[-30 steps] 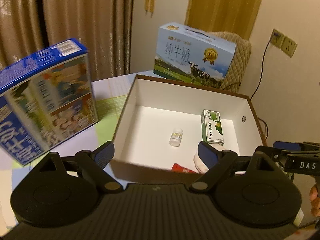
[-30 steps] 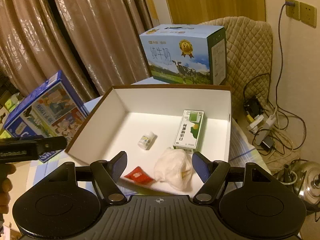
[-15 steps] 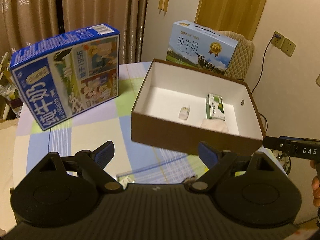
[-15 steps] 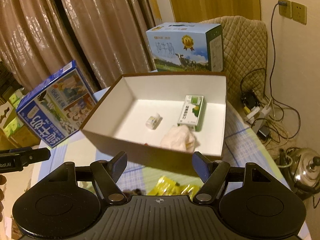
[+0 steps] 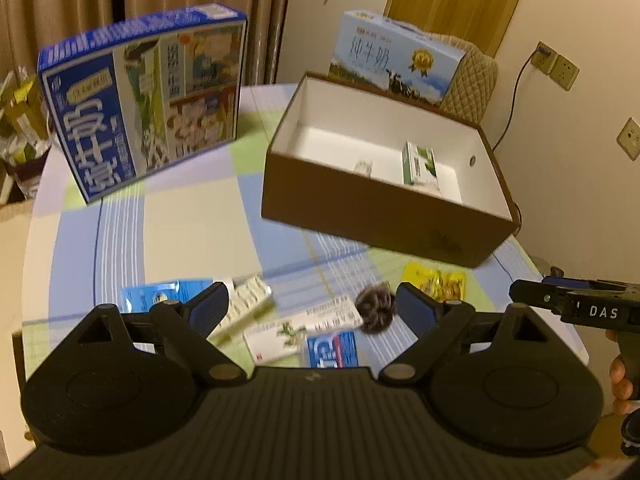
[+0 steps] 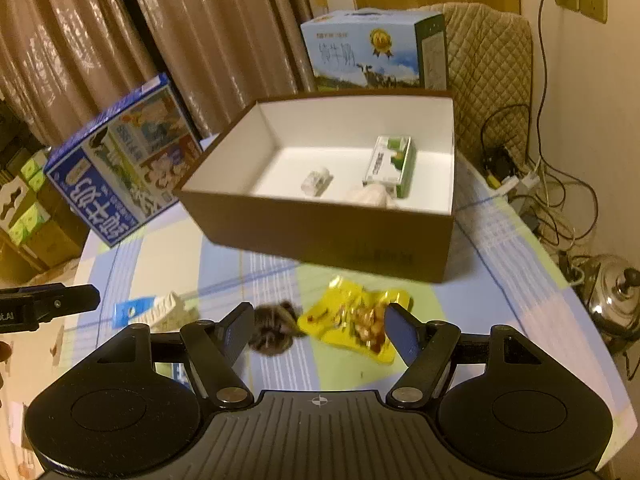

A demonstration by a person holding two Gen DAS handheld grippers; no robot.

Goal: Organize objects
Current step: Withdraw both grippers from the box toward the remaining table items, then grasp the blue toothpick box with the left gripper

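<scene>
1. The left gripper hangs over the checked tablecloth with its fingers spread wide and nothing between the pads.
2. In the left wrist view, a white medicine box and a blue-labelled packet lie in the gap between those fingers, toward 6 o'clock; a white blister strip sits beside the left finger, and a dark hair scrunchie lies just beside the right finger at 3 o'clock.
3. The right gripper is likewise open and empty.
4. In the right wrist view, the scrunchie lies against the left finger and a yellow snack packet reaches the right finger.
5. The brown box stands at 12 o'clock, holding a green-and-white carton, a small white bottle and a pale crumpled bag.
</scene>
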